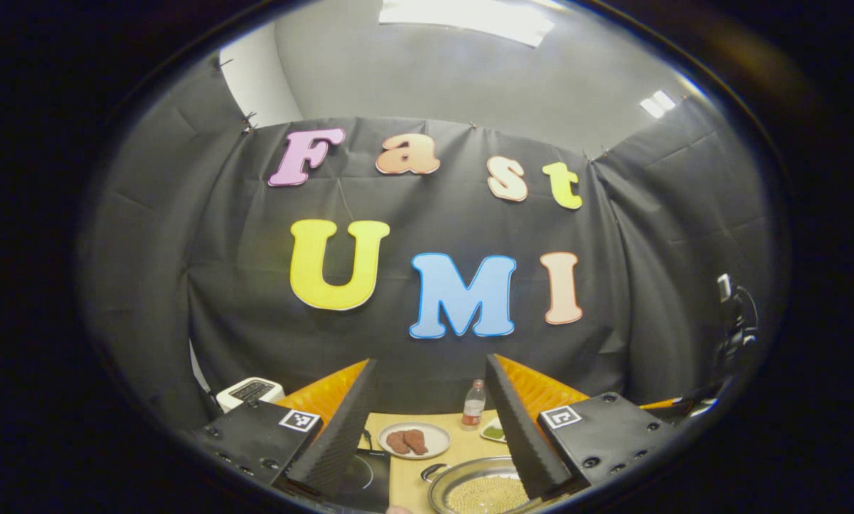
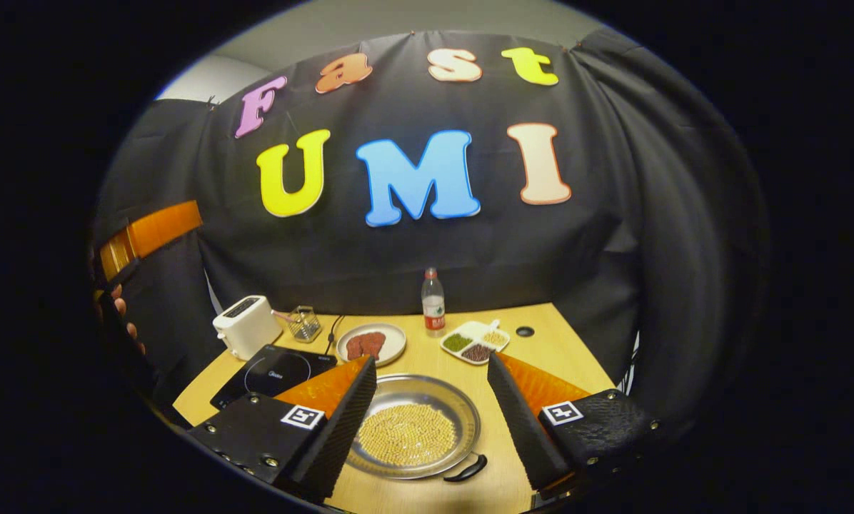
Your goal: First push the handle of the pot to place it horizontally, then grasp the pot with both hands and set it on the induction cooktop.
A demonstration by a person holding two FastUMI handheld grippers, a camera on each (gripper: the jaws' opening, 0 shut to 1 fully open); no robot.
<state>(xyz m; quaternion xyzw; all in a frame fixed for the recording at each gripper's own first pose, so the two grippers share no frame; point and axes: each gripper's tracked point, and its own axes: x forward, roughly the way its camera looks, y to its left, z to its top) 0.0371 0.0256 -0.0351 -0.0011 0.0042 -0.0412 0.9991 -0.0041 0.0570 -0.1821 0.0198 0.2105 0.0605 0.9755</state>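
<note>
In the right gripper view, the right gripper (image 2: 430, 400) hangs with jaws spread above the pot (image 2: 416, 427), lower centre. Left gripper (image 1: 430, 417) likewise spread. Handle (image 2: 467, 469) unpushed; it needs nudging first. Cooktop (image 2: 273, 373) waits centre-left.

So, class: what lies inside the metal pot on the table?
The pot holds a flat layer of small yellowish beans. In the right gripper view, that claw's near finger covers the pot's left edge, and the beans hide its bottom.
</note>
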